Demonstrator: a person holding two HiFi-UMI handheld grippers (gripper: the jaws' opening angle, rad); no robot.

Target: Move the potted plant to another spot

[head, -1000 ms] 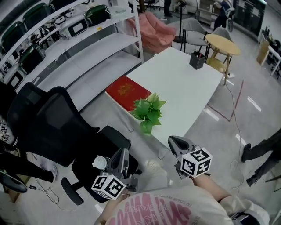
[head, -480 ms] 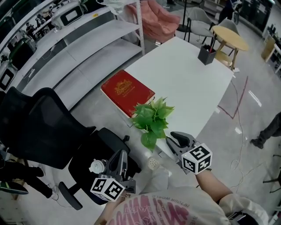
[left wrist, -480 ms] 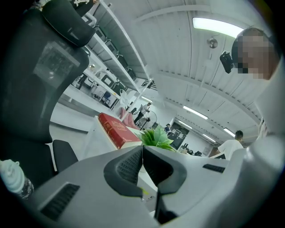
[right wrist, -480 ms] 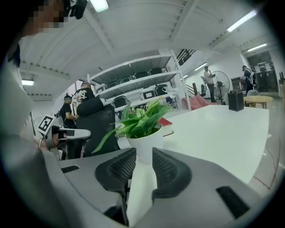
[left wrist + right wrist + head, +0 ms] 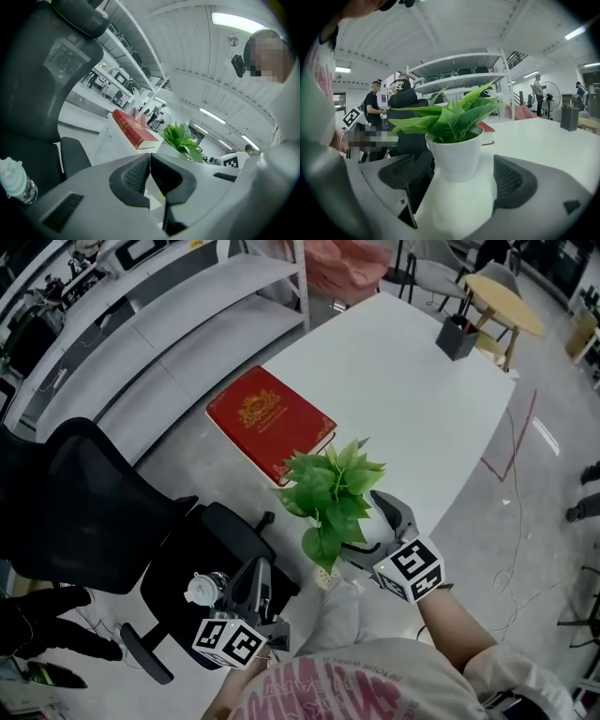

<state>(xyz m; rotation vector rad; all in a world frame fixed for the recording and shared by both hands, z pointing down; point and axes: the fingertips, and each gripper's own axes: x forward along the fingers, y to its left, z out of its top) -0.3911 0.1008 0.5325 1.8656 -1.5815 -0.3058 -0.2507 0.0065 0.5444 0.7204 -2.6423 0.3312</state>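
The potted plant [image 5: 330, 488], green leaves in a small white pot [image 5: 457, 157], stands at the near corner of the white table [image 5: 403, 399]. My right gripper [image 5: 373, 535] is at that corner with the pot between its jaws. Those jaws have just been opening, and in the right gripper view [image 5: 459, 180] neither pad touches the pot. My left gripper [image 5: 255, 582] hangs low at the left, over the black chair seat, jaws shut on nothing [image 5: 150, 176]. From the left gripper view the plant [image 5: 183, 139] is ahead to the right.
A red book [image 5: 270, 421] lies on the table's left edge, just behind the plant. A black office chair [image 5: 84, 502] stands left of the table, a small bottle [image 5: 202, 589] near its seat. White shelving [image 5: 187, 324] runs along the left; a dark pen holder [image 5: 457, 337] sits at the table's far end.
The right gripper has come forward to the table corner and opened its jaws around the pot. The left gripper has stayed low by the chair. The table has drawn nearer in view.
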